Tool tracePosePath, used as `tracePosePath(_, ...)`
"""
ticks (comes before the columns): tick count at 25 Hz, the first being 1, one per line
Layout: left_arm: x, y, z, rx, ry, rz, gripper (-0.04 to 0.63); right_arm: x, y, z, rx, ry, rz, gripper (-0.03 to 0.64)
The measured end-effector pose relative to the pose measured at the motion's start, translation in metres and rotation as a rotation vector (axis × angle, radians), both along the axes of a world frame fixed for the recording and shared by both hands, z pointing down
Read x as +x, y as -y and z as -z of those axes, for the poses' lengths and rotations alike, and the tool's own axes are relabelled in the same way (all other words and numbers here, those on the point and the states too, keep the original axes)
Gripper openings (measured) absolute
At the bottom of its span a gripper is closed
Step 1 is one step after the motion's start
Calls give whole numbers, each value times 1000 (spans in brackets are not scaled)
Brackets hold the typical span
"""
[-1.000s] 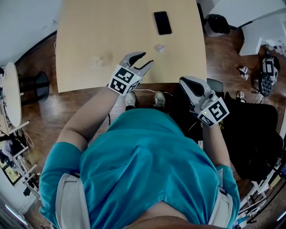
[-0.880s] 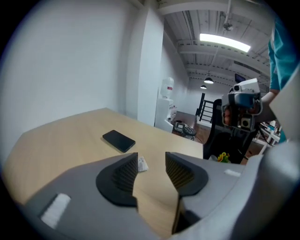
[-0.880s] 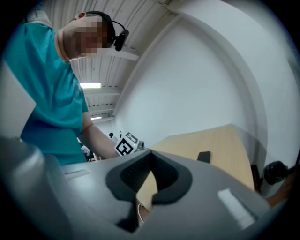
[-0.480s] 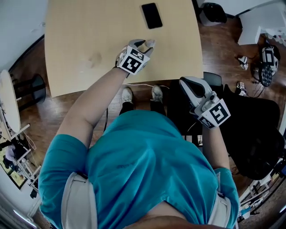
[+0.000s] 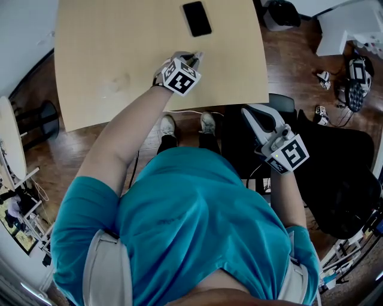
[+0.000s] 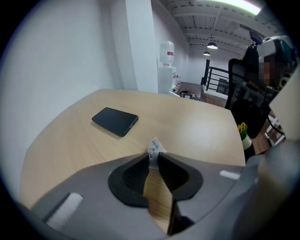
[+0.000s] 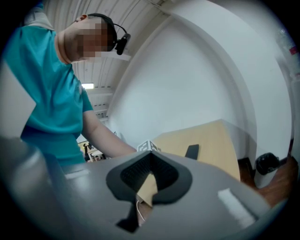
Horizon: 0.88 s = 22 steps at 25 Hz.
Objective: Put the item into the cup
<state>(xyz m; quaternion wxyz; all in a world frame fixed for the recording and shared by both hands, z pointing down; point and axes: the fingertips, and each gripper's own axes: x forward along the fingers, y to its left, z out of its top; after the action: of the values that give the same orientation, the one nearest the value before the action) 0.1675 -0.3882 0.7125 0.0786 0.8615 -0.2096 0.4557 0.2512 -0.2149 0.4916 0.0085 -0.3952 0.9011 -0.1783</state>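
Note:
A small white crumpled item [image 6: 154, 148] lies on the light wooden table [image 5: 114, 42], pinched between the tips of my left gripper [image 6: 153, 157]. Its jaws are closing on the item. In the head view the left gripper [image 5: 192, 58] reaches over the table's near middle and hides the item. My right gripper [image 5: 248, 112] hangs off the table's near right edge, above the floor, shut and empty. In the right gripper view its tips [image 7: 150, 154] meet with nothing between them. No cup shows in any view.
A black phone [image 5: 196, 18] lies flat on the table beyond the left gripper, also in the left gripper view [image 6: 115, 121]. A black office chair [image 5: 338, 173] stands at the right. The person's shoes [image 5: 173, 126] are under the table's near edge.
My left gripper moved forward over the table onto the white item and its jaws came together round it. The right gripper stayed where it was.

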Motion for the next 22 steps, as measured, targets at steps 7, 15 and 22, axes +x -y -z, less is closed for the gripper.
tracePosePath(7,-1,-10,20,-4,-62,6,29,-5,7,3,6,-13,8,2)
tracePosePath(15,-31,-26,83,56,-143,58,28,-27,21,17,34,-30,58,2)
tracePosePath(22,-110,-32,129,91,-165,175,28,-80,43,26,56,-43,158,2)
